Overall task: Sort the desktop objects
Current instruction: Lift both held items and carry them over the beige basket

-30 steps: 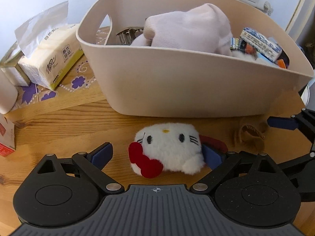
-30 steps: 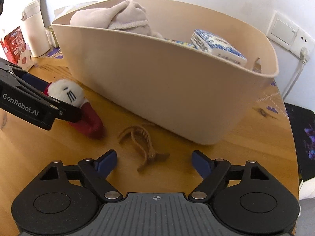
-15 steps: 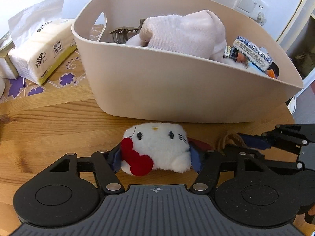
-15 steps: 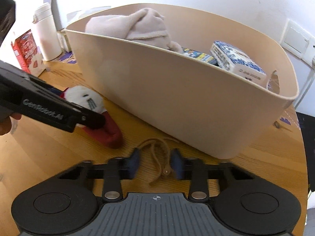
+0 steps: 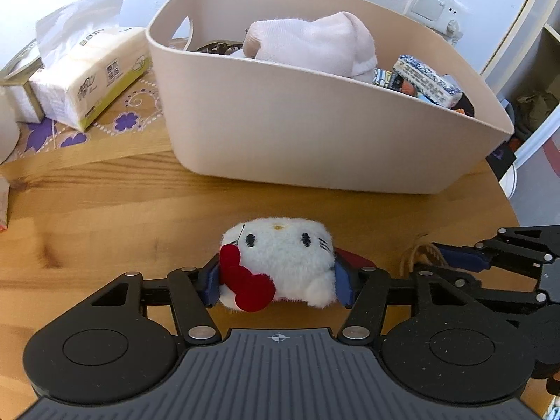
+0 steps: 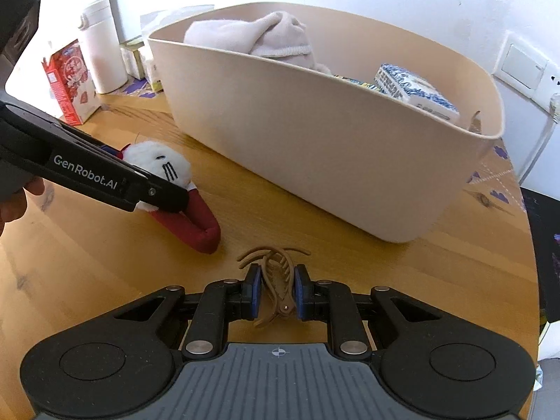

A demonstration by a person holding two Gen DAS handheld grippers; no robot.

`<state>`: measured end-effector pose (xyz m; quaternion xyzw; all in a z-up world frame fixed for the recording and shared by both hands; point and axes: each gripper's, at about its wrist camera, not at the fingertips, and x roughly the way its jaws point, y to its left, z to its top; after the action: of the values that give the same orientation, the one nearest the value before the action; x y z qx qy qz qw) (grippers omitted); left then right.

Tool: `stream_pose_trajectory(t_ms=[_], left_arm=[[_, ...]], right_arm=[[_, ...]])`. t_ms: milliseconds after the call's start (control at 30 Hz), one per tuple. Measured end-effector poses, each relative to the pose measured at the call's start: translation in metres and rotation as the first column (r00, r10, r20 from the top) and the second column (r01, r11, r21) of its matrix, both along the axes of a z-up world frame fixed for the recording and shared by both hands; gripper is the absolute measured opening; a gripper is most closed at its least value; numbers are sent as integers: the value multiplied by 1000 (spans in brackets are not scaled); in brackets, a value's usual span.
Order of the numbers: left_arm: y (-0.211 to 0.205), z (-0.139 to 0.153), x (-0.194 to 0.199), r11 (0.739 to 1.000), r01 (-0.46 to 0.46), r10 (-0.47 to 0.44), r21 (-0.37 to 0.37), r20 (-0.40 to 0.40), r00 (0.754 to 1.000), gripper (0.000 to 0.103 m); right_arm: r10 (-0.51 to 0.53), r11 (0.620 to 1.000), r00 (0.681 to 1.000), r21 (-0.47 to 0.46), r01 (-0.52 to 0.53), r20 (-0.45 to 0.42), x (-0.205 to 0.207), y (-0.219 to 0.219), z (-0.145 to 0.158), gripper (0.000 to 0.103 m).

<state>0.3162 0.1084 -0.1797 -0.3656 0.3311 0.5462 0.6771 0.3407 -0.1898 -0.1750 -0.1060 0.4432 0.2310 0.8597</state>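
Note:
My left gripper is shut on a white cat plush toy with a red bow, held just above the wooden table. The plush also shows in the right wrist view, its red body trailing on the wood. My right gripper is shut on a tan hair claw clip; the clip also shows at the right in the left wrist view. A beige storage basket stands behind both, holding a pink cloth and a blue-and-white packet.
A tissue pack lies on a purple-flowered mat left of the basket. A white flask and a red carton stand at the far left. The round table's edge curves at the right. A wall socket sits behind the basket.
Both grippers have closed: the left on the plush toy, the right on the hair clip. Both have then lifted and pulled back a little from the basket.

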Motion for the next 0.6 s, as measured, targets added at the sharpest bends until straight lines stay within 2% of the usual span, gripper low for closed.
stream_pose_trajectory(t_ms=[267, 467, 600], left_arm=[[-34, 29, -7, 999, 2, -2, 50, 5, 1000, 60], [-59, 50, -8, 995, 18, -17, 93, -10, 1000, 61], [-71, 67, -8, 993, 8, -8, 120, 2, 1000, 60]], right_arm=[[-63, 997, 998, 40, 62, 18, -20, -12, 25, 18], [-43, 997, 994, 65, 37, 103, -53, -24, 59, 18], [-56, 996, 992, 80, 47, 114, -61, -30, 81, 18]])
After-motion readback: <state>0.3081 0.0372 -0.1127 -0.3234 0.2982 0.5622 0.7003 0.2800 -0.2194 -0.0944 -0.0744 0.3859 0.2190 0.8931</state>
